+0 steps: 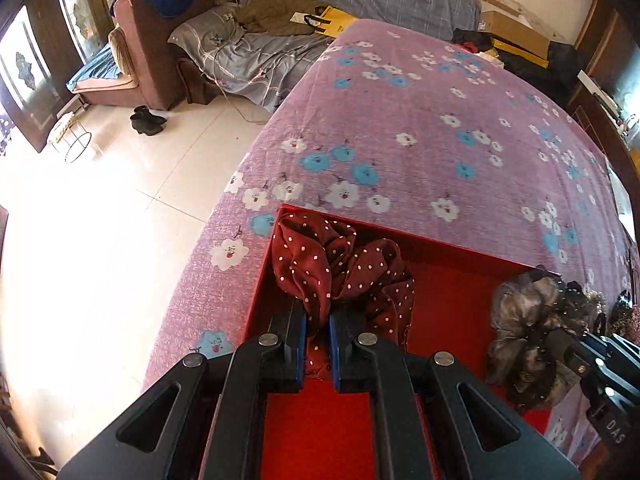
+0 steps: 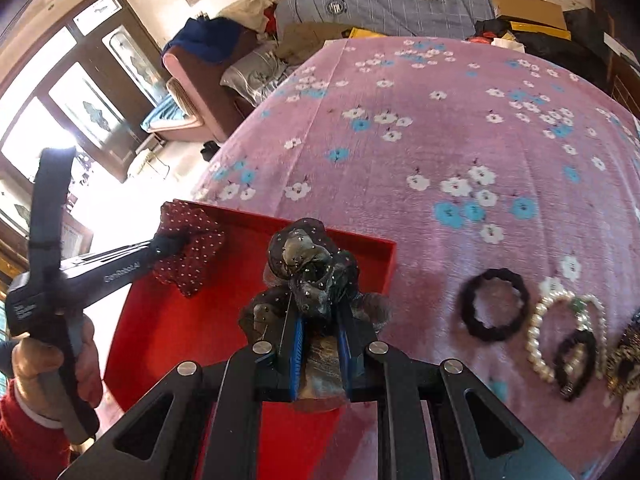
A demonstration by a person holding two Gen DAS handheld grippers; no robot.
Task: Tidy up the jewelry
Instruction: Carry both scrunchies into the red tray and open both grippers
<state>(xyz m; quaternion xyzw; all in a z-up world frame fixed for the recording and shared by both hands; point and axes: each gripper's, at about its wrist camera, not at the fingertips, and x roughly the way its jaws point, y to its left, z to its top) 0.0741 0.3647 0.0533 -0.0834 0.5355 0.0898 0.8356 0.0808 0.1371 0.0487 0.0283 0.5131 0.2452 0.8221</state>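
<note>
A: Any writing?
B: "DAS" on the right gripper (image 1: pixel 576 344). The left gripper (image 2: pixel 176 246) carries white print, perhaps "GenRobot.AI".
A: The bedding emblems?
B: Too small to read.

Dark red scrunchie with white polka dots (image 1: pixel 340 264), crumpled, at the far left corner of the red tray (image 1: pixel 452 292), lower centre of the left wrist view; pinched by its near fold. Grey-brown satin scrunchie with black sequinned mesh (image 2: pixel 310 276), bunched, gripped over the tray's right part, centre of the right wrist view. Lying flat on the bedspread at lower right of that view: 1 black ruffled hair tie (image 2: pixel 494 304), 1 white pearl bracelet (image 2: pixel 560 336), 1 small black elastic (image 2: pixel 574 364) overlapping the pearls. Further pieces at the right edge, too blurred to identify.
</note>
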